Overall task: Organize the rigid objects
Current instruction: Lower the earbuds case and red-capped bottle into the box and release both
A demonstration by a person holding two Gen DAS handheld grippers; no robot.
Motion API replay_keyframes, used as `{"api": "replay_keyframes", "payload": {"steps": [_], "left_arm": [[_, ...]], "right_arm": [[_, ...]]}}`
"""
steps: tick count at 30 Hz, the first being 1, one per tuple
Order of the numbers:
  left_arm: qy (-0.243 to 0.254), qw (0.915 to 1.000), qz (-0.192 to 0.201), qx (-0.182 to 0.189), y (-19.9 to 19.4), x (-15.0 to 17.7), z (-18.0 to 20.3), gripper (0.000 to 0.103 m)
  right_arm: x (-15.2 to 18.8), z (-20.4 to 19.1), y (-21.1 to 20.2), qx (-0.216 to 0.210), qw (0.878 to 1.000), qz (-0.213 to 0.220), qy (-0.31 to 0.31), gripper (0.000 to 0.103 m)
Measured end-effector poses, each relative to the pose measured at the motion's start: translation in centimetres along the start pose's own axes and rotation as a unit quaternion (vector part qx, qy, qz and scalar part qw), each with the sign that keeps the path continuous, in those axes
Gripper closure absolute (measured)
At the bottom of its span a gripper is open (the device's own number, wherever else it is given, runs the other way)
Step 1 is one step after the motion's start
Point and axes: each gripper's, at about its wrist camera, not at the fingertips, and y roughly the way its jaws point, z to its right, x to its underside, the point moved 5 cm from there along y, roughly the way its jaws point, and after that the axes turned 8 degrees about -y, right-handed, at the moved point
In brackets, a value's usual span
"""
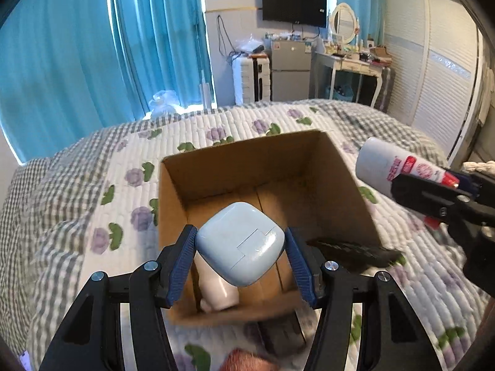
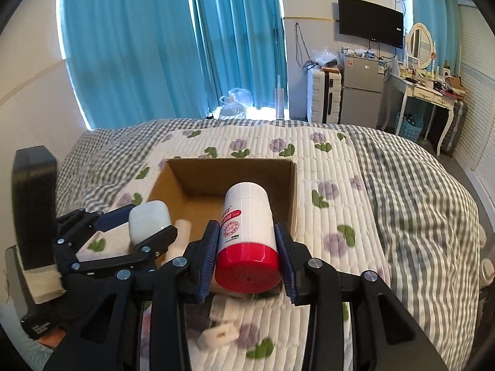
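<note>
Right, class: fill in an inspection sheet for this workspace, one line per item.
Surface: quilted floral bedspread.
Job's things: open cardboard box holding a white bottle; pale blue case; red-capped white bottle.
Clutter: dark flat object beside the box; small white pieces.
Grippers: left gripper grips the case; right gripper grips the red-capped bottle.
Cables: hanging by the wall.
Surroundings: blue curtains, fridge, TV.

teal curtains (image 2: 173,46), wall tv (image 2: 370,21), quilted bed (image 2: 386,185)
</note>
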Motion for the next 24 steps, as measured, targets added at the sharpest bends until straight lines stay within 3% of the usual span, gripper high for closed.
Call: {"api": "replay_keyframes", "payload": {"steps": [3, 10, 18, 21, 24], "left_arm": [[0.003, 0.9998, -0.015, -0.008, 2.8, 0.2, -0.1, 0.044], [0.002, 0.9995, -0.032, -0.007, 5.4, 0.1, -0.3, 0.042], [-0.003, 0.9997, -0.023, 0.002, 4.8, -0.4, -0.9, 0.037], [-0.011, 0.9997, -0.022, 0.003, 3.8, -0.4, -1.3, 0.034], [-0.009, 0.9998, -0.015, 0.002, 2.1, -0.2, -1.5, 0.033]], "right_arm": [[-0.3, 0.6, 2.4, -0.004, 1.0, -0.01, -0.002, 0.067], [-0.1, 1.8, 7.2, -0.007, 0.999, -0.039, -0.014, 0.067], [-1.7, 2.0, 10.8, -0.006, 0.999, -0.035, -0.031, 0.067], [-1.5, 2.2, 10.5, -0.002, 0.999, -0.031, -0.021, 0.052], [-1.5, 2.6, 8.7, 0.0, 1.0, -0.024, -0.007, 0.049]]}}
